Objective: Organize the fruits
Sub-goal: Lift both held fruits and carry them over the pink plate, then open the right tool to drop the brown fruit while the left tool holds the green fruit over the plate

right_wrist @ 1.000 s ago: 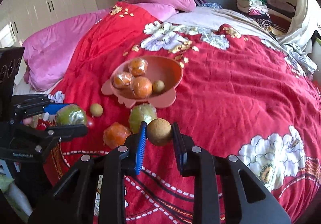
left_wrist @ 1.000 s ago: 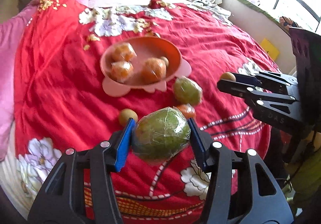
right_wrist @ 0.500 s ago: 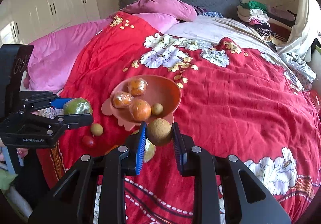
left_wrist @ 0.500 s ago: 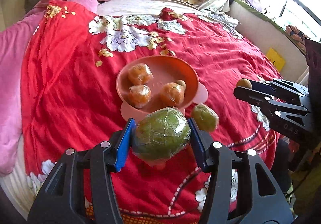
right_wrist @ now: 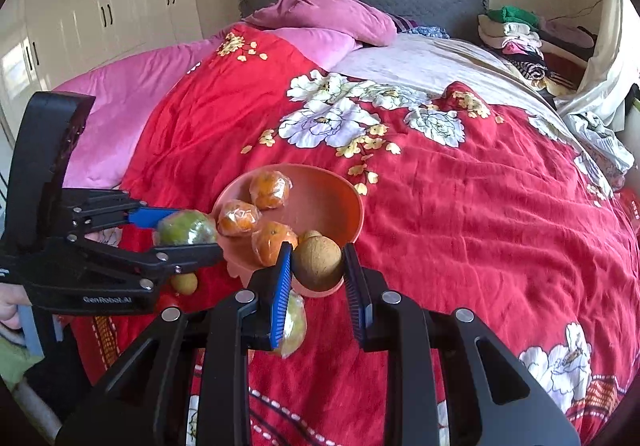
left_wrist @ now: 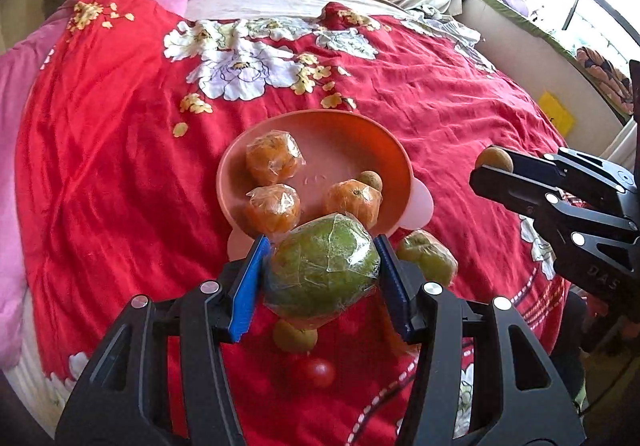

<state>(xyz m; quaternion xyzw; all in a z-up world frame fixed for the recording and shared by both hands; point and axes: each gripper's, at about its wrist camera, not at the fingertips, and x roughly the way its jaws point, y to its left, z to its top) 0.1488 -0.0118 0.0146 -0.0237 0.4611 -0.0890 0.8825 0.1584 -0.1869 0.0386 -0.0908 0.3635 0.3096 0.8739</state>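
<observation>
My left gripper [left_wrist: 322,280] is shut on a large green fruit in plastic wrap [left_wrist: 322,270], held above the near rim of the orange bowl [left_wrist: 344,134]. The bowl holds three wrapped oranges [left_wrist: 274,162] and a small brown fruit [left_wrist: 370,180]. My right gripper [right_wrist: 318,278] is shut on a small brown round fruit [right_wrist: 318,262], just at the bowl's near edge [right_wrist: 344,202]. On the red bedspread below lie another wrapped green fruit [left_wrist: 428,256], a small yellow-green fruit [left_wrist: 294,338] and a small red fruit [left_wrist: 314,372].
The bowl stands on a bed with a red flowered bedspread [right_wrist: 480,206]. Pink pillows [right_wrist: 332,16] and a grey headboard lie at the far end. Folded clothes [right_wrist: 516,30] are stacked at the far right. White wardrobes [right_wrist: 100,6] stand on the left.
Both grippers have moved forward toward the bowl with their fruits held. The bowl now lies just beyond each gripper's tips, and the loose fruits lie under them.
</observation>
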